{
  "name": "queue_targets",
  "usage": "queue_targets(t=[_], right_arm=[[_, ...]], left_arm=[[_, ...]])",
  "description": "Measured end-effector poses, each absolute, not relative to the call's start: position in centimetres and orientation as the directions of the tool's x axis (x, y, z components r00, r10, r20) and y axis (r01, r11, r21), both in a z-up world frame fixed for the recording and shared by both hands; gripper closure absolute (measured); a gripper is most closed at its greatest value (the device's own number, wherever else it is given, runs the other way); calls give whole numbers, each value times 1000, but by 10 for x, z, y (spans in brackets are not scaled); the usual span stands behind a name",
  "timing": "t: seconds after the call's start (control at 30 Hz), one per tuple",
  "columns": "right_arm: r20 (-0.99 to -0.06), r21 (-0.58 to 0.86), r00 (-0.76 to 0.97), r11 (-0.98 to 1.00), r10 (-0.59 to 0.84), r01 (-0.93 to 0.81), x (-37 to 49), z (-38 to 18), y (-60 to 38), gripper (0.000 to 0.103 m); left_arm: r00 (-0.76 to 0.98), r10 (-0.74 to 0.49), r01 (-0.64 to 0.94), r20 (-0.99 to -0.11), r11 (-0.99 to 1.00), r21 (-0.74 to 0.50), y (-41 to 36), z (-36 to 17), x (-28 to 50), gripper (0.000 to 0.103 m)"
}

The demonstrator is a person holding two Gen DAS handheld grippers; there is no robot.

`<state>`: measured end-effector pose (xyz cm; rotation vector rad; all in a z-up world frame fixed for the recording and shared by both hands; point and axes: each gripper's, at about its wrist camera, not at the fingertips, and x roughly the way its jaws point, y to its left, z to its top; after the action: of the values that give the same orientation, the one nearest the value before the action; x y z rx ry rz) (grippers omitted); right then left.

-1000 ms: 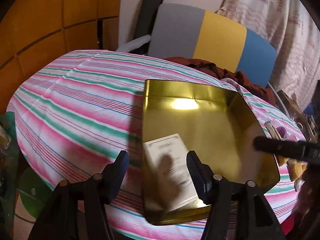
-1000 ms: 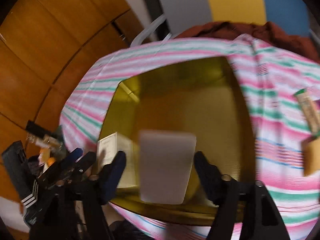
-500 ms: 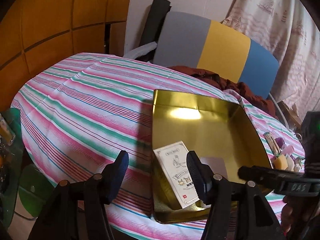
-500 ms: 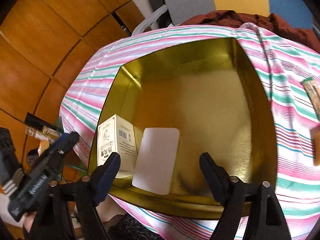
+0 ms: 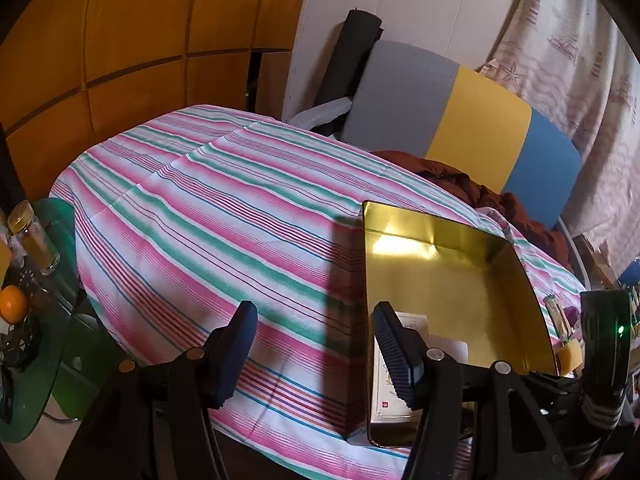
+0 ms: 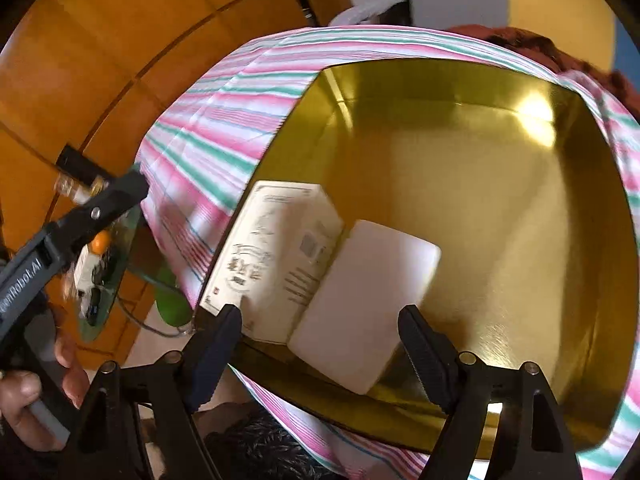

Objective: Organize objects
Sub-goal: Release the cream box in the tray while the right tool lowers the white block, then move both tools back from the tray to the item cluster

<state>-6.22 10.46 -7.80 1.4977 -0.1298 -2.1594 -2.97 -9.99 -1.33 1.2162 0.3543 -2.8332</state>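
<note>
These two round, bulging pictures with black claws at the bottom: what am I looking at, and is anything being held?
No robot here: a person holds a clamp-like gripper in each hand, and each gripper carries a wide-angle camera looking along its two fingers. One picture comes from the left gripper, the other from the right gripper. Both stand open and hold nothing. On the striped tablecloth sits a gold tin. Inside it, in the near corner, lie a printed carton and a plain white box, side by side. In the right view you also see the person's hand gripping the other tool.
</note>
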Motion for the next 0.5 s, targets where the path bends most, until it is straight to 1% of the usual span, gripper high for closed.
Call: queue_targets(t=[0.2, 0.37, 0.5], right_arm=[[-826, 310, -398, -911, -399, 272, -49, -54, 149, 19], [-783, 228, -535, -946, -319, 230, -35, -27, 172, 15], [-746, 176, -612, -964, -263, 200, -25, -11, 193, 13]], left_arm=[[-696, 86, 70, -713, -980, -186, -82, -11, -28, 42], [-701, 110, -13, -705, -990, -141, -54, -5, -25, 42], [-699, 138, -91, -701, -990, -105, -27, -1, -21, 42]])
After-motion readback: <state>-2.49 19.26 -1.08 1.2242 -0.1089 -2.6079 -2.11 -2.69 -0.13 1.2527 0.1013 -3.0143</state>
